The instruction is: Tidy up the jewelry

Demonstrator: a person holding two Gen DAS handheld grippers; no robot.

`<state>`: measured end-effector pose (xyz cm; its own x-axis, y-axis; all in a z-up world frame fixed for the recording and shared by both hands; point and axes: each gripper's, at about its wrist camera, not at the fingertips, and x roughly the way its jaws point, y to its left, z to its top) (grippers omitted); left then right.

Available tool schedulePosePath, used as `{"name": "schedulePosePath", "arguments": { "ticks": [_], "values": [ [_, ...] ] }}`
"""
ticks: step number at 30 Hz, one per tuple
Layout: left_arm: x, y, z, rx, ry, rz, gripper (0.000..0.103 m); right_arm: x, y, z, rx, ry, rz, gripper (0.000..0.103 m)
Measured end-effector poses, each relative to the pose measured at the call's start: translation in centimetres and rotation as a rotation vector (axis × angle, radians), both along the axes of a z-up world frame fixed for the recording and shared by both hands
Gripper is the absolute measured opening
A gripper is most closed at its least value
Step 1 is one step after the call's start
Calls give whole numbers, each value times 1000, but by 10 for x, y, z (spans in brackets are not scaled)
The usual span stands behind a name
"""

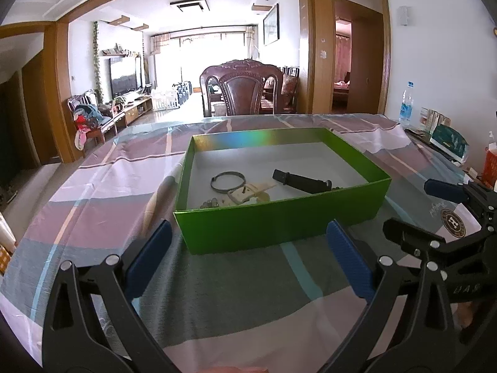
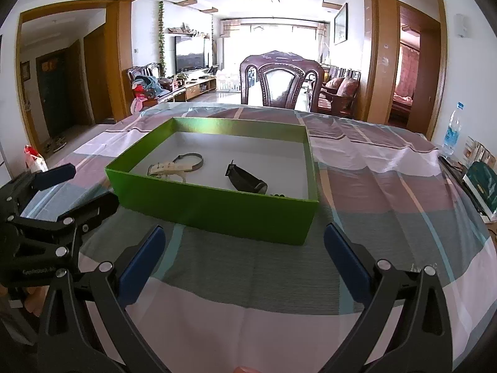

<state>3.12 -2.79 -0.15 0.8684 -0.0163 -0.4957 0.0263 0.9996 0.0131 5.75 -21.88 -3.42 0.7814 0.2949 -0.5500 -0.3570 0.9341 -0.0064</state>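
Observation:
A shallow green box (image 1: 279,227) sits on the checked tablecloth in front of both grippers. Inside it lie a grey bangle (image 1: 226,181), a cream strap with a buckle (image 1: 248,194), a black band (image 1: 303,181) and some small beads (image 1: 209,202). My left gripper (image 1: 250,223) is open just short of the box's near wall, with nothing between its blue pads. My right gripper (image 2: 244,228) is also open and empty, near the box's front right corner. In the right wrist view I see the box (image 2: 217,211), bangle (image 2: 191,160), cream strap (image 2: 164,168) and black band (image 2: 247,180).
A carved wooden chair (image 1: 242,90) stands at the table's far side. A water bottle (image 1: 406,105), a teal packet (image 1: 450,144) and a red container (image 1: 490,168) line the right edge. Each gripper shows in the other's view, beside it.

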Motion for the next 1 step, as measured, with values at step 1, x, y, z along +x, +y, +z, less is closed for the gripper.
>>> {"name": "schedulePosePath", "arguments": {
  "ticks": [1],
  "values": [
    [0, 0, 0, -1, 3, -2, 99, 1, -1, 0, 3, 3, -3, 100]
  ]
}}
